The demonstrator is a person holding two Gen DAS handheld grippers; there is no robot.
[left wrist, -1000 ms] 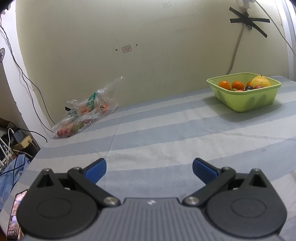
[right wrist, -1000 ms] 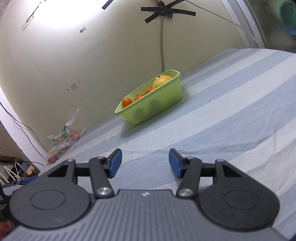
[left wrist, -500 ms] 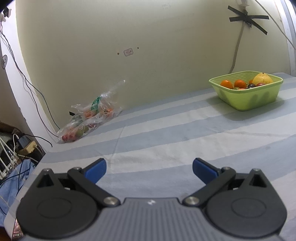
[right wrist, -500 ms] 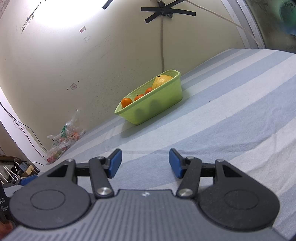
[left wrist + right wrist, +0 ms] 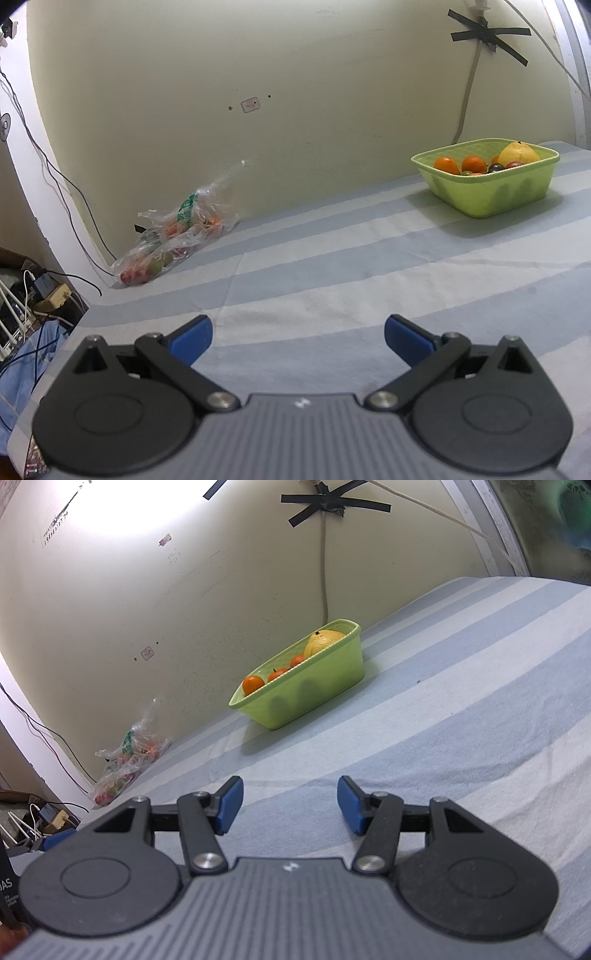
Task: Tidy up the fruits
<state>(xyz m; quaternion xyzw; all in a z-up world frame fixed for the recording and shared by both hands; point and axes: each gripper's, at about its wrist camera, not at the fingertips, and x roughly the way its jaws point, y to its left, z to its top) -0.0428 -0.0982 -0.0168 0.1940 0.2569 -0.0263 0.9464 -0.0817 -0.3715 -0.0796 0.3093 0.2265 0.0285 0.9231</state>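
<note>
Far from the green basket [image 5: 491,195]: fruits [image 5: 447,165] inside it, more in plastic bag [image 5: 173,236] by the wall, left tongs [image 5: 297,338] wide, right tongs [image 5: 290,805] half-wide, both empty, ready to fetch

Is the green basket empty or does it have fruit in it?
It has fruit in it. The green basket holds oranges and a big yellow fruit poking above its rim. How deep the pile goes cannot be told.
</note>
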